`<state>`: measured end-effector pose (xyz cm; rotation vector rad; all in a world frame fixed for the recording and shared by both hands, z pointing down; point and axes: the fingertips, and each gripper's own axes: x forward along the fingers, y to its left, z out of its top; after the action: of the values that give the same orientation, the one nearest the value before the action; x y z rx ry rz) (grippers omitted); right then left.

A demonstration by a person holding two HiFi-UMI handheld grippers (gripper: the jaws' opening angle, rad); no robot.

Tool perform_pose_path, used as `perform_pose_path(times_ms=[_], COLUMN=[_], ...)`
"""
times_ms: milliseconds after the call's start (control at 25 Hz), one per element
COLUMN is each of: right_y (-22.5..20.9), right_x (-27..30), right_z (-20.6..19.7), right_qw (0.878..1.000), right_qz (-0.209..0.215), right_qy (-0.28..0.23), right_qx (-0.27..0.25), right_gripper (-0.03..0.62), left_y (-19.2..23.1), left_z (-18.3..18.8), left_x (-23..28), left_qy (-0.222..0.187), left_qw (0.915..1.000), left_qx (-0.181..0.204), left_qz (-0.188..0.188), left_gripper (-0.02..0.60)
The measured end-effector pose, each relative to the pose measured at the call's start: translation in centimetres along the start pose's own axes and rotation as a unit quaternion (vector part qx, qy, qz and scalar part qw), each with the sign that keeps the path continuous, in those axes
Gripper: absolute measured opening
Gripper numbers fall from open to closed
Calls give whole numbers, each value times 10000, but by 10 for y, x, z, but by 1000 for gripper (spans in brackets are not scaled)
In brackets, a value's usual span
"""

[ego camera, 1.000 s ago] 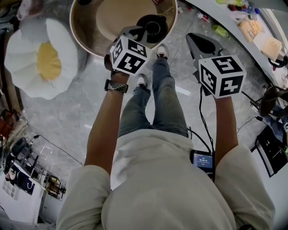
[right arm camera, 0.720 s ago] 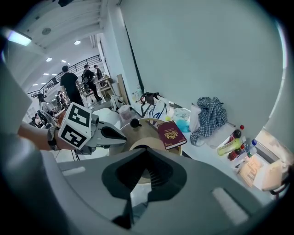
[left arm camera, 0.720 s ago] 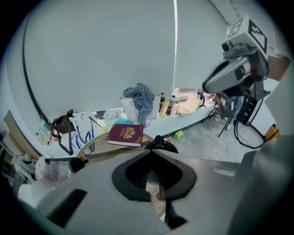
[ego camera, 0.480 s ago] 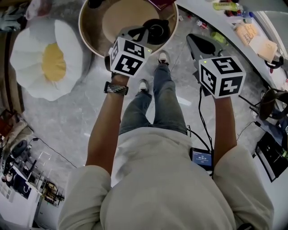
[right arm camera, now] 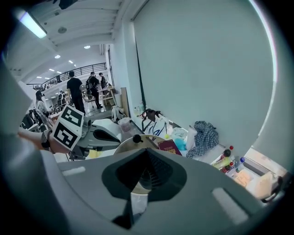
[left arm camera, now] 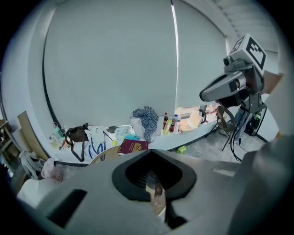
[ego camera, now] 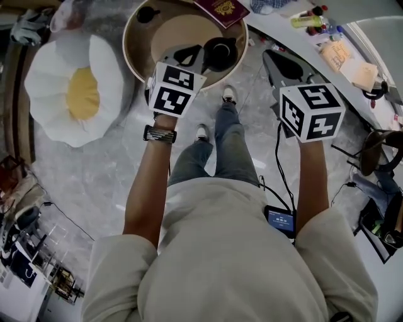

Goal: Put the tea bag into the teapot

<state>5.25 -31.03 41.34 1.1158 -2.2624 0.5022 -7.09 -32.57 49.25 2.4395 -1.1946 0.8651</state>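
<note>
The black teapot (ego camera: 221, 51) stands uncovered near the front edge of a round wooden table (ego camera: 135, 53). Its black lid (ego camera: 146, 14) lies at the table's far left and shows as a knob (right arm camera: 136, 137) in the right gripper view. My left gripper (ego camera: 191, 55) hovers over the table edge just left of the teapot, jaws together; through their slit (left arm camera: 155, 193) I see only tan and brown. My right gripper (ego camera: 284, 63) hangs over the floor to the right of the table, shut and empty (right arm camera: 138, 183). I cannot make out a tea bag in any view.
A maroon passport (ego camera: 220, 7) lies at the table's far edge. A flower-shaped cushion (ego camera: 72, 85) sits on the floor to the left. A curved white counter (ego camera: 302, 38) with bottles and clutter runs behind on the right, with a chair (ego camera: 378, 141) beside it. People (right arm camera: 85, 87) stand far off.
The table and teapot have slid lower in the head view, so more of the table's far side shows. Both grippers keep about the same pose.
</note>
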Motion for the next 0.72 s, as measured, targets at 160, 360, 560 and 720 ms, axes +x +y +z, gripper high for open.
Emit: perform_pose_path(times_ms=[160, 360, 560, 720], right_y=[13, 29, 45, 61], right_x=[-23, -55, -89, -114], right_z=[12, 21, 32, 40], right_qw=[9998, 9990, 9975, 9960], right_qz=[-85, -170, -304, -408], right_qy=[-174, -399, -616, -779], right_qx=[-84, -126, -171, -186], right_gripper=[6, 6, 6, 6], left_y=[3, -4, -18, -30], left_z=[13, 28, 42, 48], left_x=[-34, -68, -102, -129], left_qy=[-277, -551, -795, -957], left_qw=[9995, 9981, 9963, 9946], left_qx=[-24, 76, 215, 346], left_qz=[149, 250, 244, 190], left_gripper=[5, 5, 5, 5])
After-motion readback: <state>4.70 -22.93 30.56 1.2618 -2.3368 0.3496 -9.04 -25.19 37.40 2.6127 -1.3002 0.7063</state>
